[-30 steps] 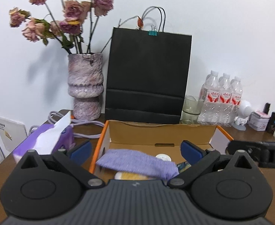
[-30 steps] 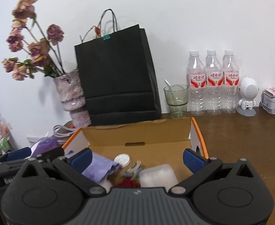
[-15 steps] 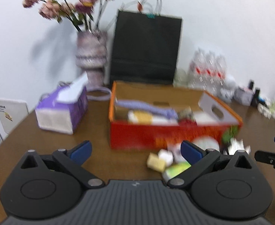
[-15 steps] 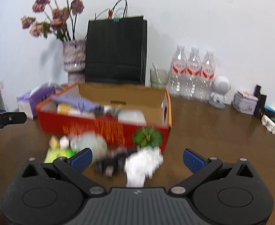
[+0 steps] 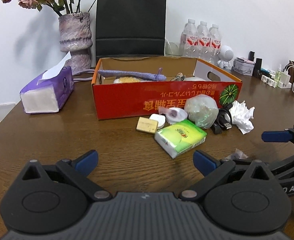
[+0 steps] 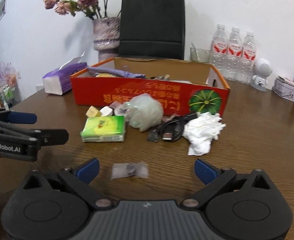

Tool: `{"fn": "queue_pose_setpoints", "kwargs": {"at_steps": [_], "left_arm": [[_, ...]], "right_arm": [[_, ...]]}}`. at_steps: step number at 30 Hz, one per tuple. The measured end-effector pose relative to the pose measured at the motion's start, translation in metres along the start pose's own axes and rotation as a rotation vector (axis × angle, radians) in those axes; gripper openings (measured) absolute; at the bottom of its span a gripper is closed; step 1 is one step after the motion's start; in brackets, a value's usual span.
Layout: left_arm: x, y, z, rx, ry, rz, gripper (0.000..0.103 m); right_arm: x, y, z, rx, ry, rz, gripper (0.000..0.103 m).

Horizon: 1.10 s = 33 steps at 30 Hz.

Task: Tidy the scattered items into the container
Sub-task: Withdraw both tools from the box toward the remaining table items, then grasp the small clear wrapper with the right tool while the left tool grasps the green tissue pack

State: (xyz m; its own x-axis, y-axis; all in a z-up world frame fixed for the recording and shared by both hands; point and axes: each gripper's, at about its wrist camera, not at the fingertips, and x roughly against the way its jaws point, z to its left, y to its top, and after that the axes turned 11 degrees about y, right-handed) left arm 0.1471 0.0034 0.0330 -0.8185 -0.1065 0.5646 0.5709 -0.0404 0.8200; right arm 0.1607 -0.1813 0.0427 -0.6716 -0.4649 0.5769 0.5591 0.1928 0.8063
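A red cardboard box stands on the brown table, holding a purple cloth and other items. In front of it lie a green tissue pack, a yellowish block, a white round piece, a crumpled clear bag, a black cable, crumpled white tissue and a small clear packet. My left gripper is open and empty, short of the pile. My right gripper is open, its fingers either side of the packet.
A purple tissue box sits left of the box. A vase of dried flowers, a black paper bag, water bottles, a glass and small desk items line the back wall.
Both grippers have pulled back and up from over the box to the table's near side. The scattered items in front of the box have come into view.
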Motion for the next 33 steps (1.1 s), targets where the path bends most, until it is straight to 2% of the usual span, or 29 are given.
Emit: {"fn": "queue_pose_setpoints", "kwargs": {"at_steps": [2, 4, 6, 7, 8, 9, 14, 22, 28, 30, 31, 33], "left_arm": [[-0.003, 0.0, 0.001, -0.004, -0.005, 0.005, 0.103], [-0.006, 0.0, 0.0, -0.006, -0.008, 0.012, 0.103], [-0.009, 0.0, 0.0, -0.006, -0.018, 0.019, 0.103], [-0.011, 0.0, 0.0, -0.004, -0.025, 0.023, 0.103], [-0.013, 0.001, 0.0, -0.004, -0.03, 0.026, 0.103], [-0.014, 0.002, -0.001, -0.006, -0.033, 0.026, 0.103], [-0.021, 0.008, -0.008, -0.033, -0.044, 0.013, 0.103], [-0.041, 0.015, -0.029, -0.118, -0.081, -0.01, 0.103], [-0.06, 0.021, -0.043, -0.168, -0.11, -0.009, 0.103], [-0.065, 0.023, -0.044, -0.156, -0.11, 0.006, 0.103], [-0.067, 0.024, -0.044, -0.145, -0.113, 0.017, 0.102], [-0.068, 0.023, -0.042, -0.134, -0.134, 0.031, 0.089]], "right_arm": [[-0.003, -0.001, 0.003, 0.006, -0.002, 0.01, 0.096], [-0.007, -0.002, 0.005, 0.007, -0.012, 0.026, 0.09], [-0.01, -0.004, 0.006, 0.005, -0.008, 0.041, 0.066], [-0.01, -0.005, 0.006, -0.001, 0.006, 0.031, 0.058], [-0.01, -0.004, 0.006, 0.002, 0.011, 0.029, 0.042], [-0.01, -0.003, 0.007, 0.008, 0.012, 0.03, 0.031], [-0.012, 0.001, 0.001, 0.007, 0.026, 0.026, 0.028], [-0.011, 0.01, -0.021, -0.033, -0.021, -0.011, 0.028], [-0.012, 0.015, -0.032, -0.057, -0.027, -0.035, 0.028], [-0.011, 0.015, -0.034, -0.064, -0.025, -0.038, 0.028], [-0.011, 0.015, -0.035, -0.067, -0.024, -0.04, 0.028], [-0.01, 0.015, -0.035, -0.071, -0.02, -0.042, 0.028]]}}
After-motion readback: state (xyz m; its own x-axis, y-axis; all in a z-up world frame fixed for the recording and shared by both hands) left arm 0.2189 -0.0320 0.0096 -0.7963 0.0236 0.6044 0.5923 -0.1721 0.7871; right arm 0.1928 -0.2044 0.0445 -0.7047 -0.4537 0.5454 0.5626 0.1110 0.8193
